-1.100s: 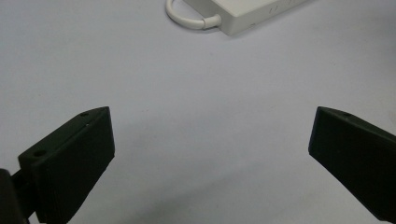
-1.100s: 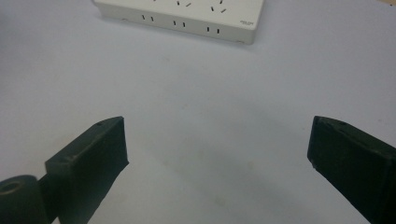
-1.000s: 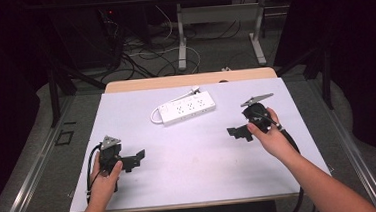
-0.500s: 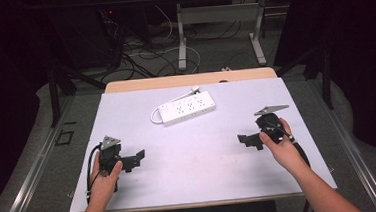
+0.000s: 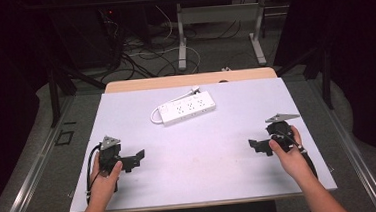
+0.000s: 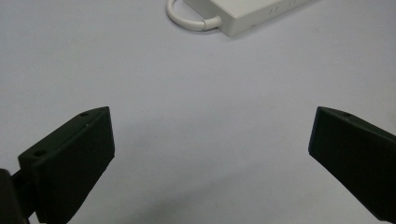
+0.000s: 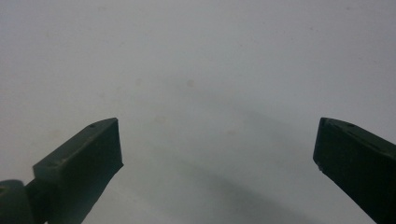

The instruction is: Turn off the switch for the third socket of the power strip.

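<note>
Dark floor surrounds the desk (image 5: 206, 180), with loose cables and the legs of a second table beyond its far edge. I see a pale grey sheet covering the desk top, and a strip of bare wood along the far edge.

I hold the left hand-held gripper (image 5: 138, 157) near the front-left corner of the desk, low over the surface, with its jaws pointing toward the middle. In the left gripper view (image 6: 210, 154) the two black jaws stand wide apart, with bare desk surface between them. They grip nothing.

I hold the right hand-held gripper (image 5: 255, 146) near the right edge of the desk, toward the front, with its jaws pointing toward the middle. In the right gripper view (image 7: 215, 158) both jaws stand wide apart over plain desk surface. They grip nothing. A soft shadow lies on the surface between them.

A white power strip (image 5: 187, 109) lies flat on the desk, toward the far edge and slightly left of centre, angled so that its right end sits farther back. Its white cord (image 5: 156, 119) forms a loop at the left end. In the left gripper view the strip (image 6: 252, 14) and the cord loop (image 6: 187, 16) sit at the top edge, well apart from the jaws. Both hand-held grippers are well apart from the power strip and from each other.
</note>
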`<state>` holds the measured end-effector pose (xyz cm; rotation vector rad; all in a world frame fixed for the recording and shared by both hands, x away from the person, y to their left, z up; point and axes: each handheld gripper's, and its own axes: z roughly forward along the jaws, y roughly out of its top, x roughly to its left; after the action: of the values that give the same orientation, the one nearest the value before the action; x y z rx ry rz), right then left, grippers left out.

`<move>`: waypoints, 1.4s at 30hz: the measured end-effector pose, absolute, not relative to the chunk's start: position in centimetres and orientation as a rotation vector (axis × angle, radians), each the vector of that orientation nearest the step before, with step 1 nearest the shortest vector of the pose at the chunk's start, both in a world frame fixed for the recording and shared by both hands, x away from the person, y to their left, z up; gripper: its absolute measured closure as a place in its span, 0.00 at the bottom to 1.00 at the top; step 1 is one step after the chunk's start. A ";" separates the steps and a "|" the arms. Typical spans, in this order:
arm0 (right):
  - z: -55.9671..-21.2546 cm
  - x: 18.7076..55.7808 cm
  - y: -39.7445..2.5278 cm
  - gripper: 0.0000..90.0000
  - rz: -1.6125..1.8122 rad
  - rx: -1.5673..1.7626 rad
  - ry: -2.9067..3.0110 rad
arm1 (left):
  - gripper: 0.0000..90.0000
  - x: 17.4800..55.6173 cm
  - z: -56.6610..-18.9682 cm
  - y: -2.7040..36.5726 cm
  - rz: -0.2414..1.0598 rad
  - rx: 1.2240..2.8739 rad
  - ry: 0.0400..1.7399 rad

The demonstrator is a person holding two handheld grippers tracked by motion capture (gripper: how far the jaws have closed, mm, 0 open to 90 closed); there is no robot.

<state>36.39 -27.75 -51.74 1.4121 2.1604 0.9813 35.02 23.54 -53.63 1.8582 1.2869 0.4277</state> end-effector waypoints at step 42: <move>-55.2 35.1 -30.5 0.00 0.904 1.462 2.115 | 0.00 35.1 -53.8 23.4 0.439 1.874 1.278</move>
<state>35.10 -30.46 -55.20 1.4624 2.1146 0.9037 35.12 23.42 -53.84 1.8744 1.2776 0.4387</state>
